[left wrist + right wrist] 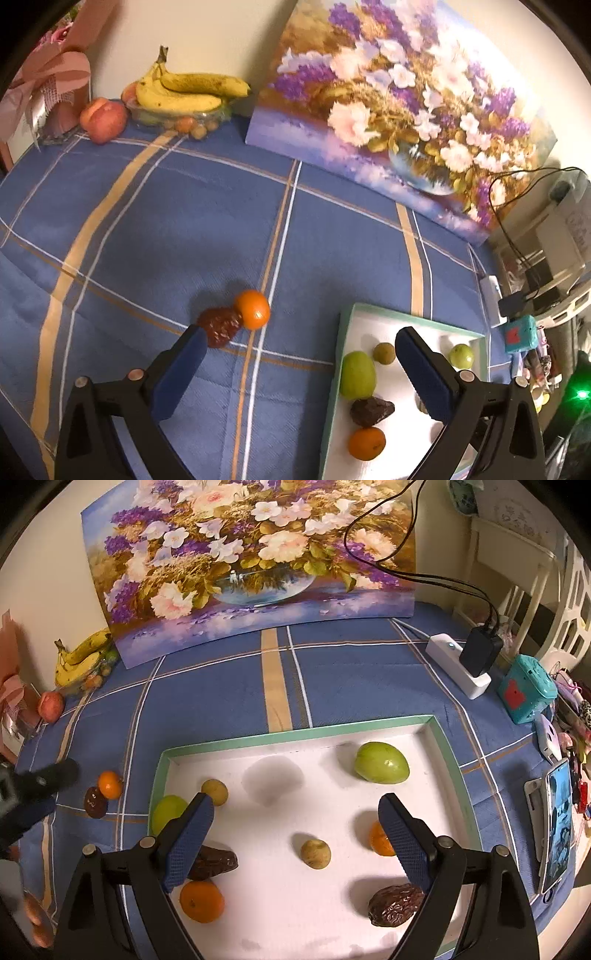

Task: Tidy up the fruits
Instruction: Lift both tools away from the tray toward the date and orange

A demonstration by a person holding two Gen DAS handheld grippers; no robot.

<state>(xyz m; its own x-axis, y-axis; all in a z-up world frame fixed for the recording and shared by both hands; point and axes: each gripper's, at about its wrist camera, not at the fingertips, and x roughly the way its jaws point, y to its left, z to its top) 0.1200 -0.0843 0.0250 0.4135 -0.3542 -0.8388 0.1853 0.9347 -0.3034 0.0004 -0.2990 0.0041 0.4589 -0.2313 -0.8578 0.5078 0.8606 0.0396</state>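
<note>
A: Right, the left gripper (299, 339): wide open?

B: Wide open, holding nothing, over the blue cloth (147, 221). Its left finger sits just beside a date (220, 326), and that date touches an orange (252, 309). Both lie on the cloth, outside the tray (295, 736).

A: And the right gripper (295, 812)?

B: Also spread wide and empty, over the white tray floor.

A: Count the tray for me.

B: Eight pieces in the right wrist view. Two green fruits (381, 762), the other at the left wall (168, 810). Two small yellowish round ones (215, 791) (315, 853). Two oranges (201, 901) (380, 840). Two dates (216, 862) (396, 904).

A: Farther out?

B: One bunch of bananas (184, 90) on a bowl by the wall, one peach (103, 120) beside it, one flower painting (251, 561).

A: Any writing?

B: None I can read. The teal box (526, 690) carries a red patch, and the phone (556, 827) screen is too small to make out.
</note>
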